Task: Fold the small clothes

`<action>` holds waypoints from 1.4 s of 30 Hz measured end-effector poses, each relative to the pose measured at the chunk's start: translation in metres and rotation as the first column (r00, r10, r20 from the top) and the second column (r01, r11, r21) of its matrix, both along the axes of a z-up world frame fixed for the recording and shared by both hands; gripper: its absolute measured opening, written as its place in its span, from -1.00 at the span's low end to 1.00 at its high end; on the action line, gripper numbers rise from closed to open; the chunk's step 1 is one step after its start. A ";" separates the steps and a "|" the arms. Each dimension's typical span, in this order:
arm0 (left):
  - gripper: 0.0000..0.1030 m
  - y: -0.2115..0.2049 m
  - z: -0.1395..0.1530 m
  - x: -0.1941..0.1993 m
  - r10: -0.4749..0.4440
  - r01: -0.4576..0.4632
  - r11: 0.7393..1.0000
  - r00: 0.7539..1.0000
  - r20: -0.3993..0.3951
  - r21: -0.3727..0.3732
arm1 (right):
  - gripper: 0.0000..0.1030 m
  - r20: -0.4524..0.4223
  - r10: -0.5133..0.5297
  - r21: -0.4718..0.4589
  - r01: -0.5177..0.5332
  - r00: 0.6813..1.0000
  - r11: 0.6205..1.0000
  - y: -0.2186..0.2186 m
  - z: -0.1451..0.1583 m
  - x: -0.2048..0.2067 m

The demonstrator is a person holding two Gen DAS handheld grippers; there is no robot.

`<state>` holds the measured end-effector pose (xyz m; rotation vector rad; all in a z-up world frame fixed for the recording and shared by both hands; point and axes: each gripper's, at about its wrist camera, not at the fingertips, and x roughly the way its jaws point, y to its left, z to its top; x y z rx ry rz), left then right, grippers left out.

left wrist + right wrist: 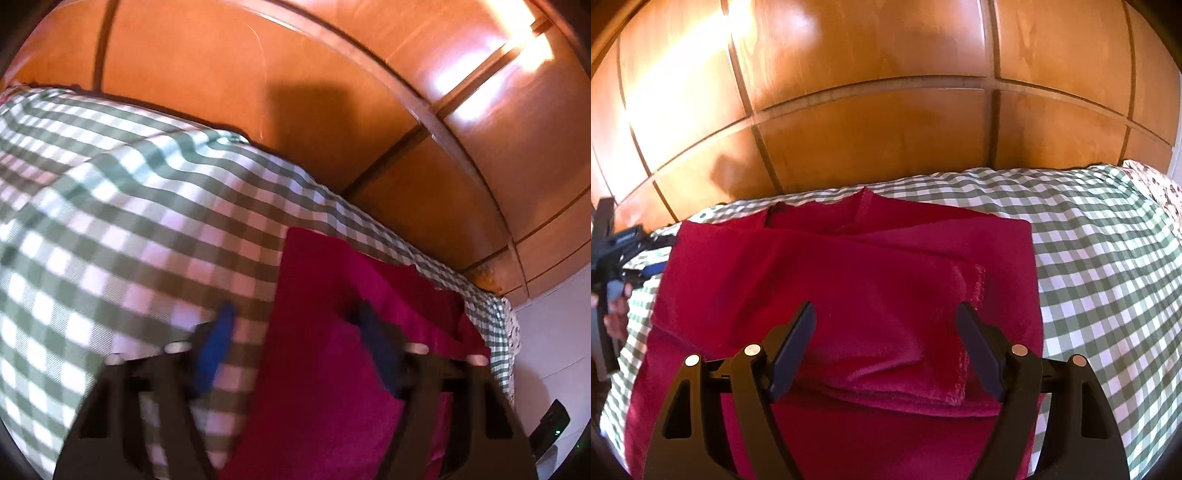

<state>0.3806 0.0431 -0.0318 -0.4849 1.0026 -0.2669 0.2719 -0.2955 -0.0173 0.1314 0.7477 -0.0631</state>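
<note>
Now the right hand-held gripper [885, 325] hangs wide and empty over the crimson fleece garment [827, 266], partly folded on the green-checked bed cover [1108, 258], probably lining up its next fold. Meanwhile the left hand-held gripper [295, 325], equally wide, straddles the garment's left edge, seemingly ready to pinch.

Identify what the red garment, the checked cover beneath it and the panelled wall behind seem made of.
Red garment: soft napped fabric, perhaps fleece or velour; fuzzy matte sheen.
Checked cover: woven cloth, likely cotton; matte green-white gingham.
Panelled wall: wood, varnished; grain and glossy glare.
</note>
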 end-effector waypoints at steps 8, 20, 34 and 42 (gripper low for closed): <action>-0.99 -0.001 -0.001 -0.017 0.116 -0.132 0.968 0.990 0.085 0.214 | 0.50 -0.053 0.044 -0.004 -0.044 0.998 0.999 0.019 -0.023 0.011; -0.35 -0.047 0.029 -0.076 -0.061 -0.035 0.941 0.960 0.272 0.336 | 0.73 -0.071 0.035 -0.109 -0.043 0.997 0.993 0.035 -0.040 0.020; 0.30 -0.053 0.014 -0.087 -0.019 -0.064 0.915 0.979 0.201 0.399 | 0.75 -0.062 0.037 -0.092 -0.043 0.997 0.995 0.032 -0.042 0.020; 0.34 -0.036 0.024 -0.140 -0.020 -0.065 0.919 0.977 0.211 0.389 | 0.76 -0.062 0.037 -0.098 -0.043 0.997 0.994 0.033 -0.042 0.019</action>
